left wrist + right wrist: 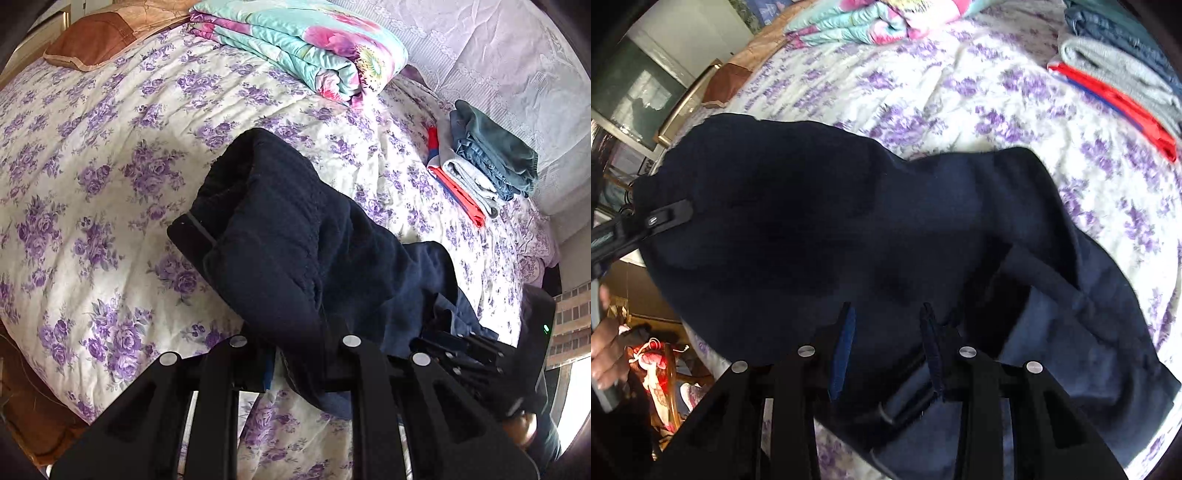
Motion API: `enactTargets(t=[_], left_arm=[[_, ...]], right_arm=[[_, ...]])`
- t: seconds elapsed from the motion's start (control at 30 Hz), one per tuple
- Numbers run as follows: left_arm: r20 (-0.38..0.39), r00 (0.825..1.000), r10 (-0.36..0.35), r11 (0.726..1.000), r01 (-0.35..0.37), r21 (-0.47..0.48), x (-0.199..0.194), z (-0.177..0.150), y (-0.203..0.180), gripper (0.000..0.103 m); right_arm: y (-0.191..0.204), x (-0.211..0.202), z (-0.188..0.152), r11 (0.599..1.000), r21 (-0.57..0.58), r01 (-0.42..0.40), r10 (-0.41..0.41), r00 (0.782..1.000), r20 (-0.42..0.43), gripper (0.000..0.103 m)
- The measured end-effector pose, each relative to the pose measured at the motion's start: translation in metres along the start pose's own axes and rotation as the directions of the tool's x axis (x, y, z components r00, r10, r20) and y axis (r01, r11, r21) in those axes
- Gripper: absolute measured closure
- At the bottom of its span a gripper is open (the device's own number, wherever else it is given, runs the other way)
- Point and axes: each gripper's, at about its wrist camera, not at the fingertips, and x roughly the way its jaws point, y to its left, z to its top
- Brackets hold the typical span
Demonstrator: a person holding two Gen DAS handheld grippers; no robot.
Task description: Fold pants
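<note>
Left gripper (295, 354) has its fingers pinched on a fold of the navy pants (295, 240), the dark cloth bunched up right between them and draped over most of the view. Right gripper (886, 347) is doing the same further along: its blue-padded fingers (844, 350) sit narrow, with a strip of the pants' edge caught between them. From the right wrist you can also see the other gripper's tip poking in at the left against the fabric. The pants hang partly lifted, lower end trailing on the bed (110, 155), purple-flower sheet. Farther back there's a folded floral quilt (306, 48), a stack of folded clothes (487, 158) near the wall, and a brown pillow (96, 40).
</note>
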Motion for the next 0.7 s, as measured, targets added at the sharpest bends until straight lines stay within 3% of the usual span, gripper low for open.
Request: enactTargets(t=[0.23, 0.4, 0.47, 0.53, 0.7], left_arm=[[0.002, 1.000, 0.007, 1.000, -0.007, 0.011, -0.001, 0.000, -0.002, 0.088], [0.005, 0.999, 0.033, 0.999, -0.034, 0.030, 0.001, 0.002, -0.010, 0.088], [0.007, 0.999, 0.038, 0.999, -0.039, 0.037, 0.000, 0.004, -0.014, 0.088], [0.016, 0.999, 0.037, 0.998, -0.038, 0.054, -0.004, 0.004, -0.021, 0.088], [0.073, 0.997, 0.037, 0.982, -0.050, 0.184, -0.026, -0.005, -0.055, 0.088]], right_arm=[[0.001, 0.023, 0.010, 1.000, -0.010, 0.016, -0.016, 1.000, -0.025, 0.065], [0.015, 0.034, 0.012, 0.993, -0.093, 0.073, -0.077, 0.996, -0.038, 0.062], [0.011, 0.017, 0.012, 0.997, -0.072, 0.020, -0.022, 0.999, -0.030, 0.066], [-0.002, -0.016, 0.008, 0.999, -0.030, -0.015, 0.016, 0.999, 0.034, 0.065], [-0.067, -0.093, -0.036, 0.989, 0.146, -0.011, -0.008, 0.991, 0.132, 0.064]])
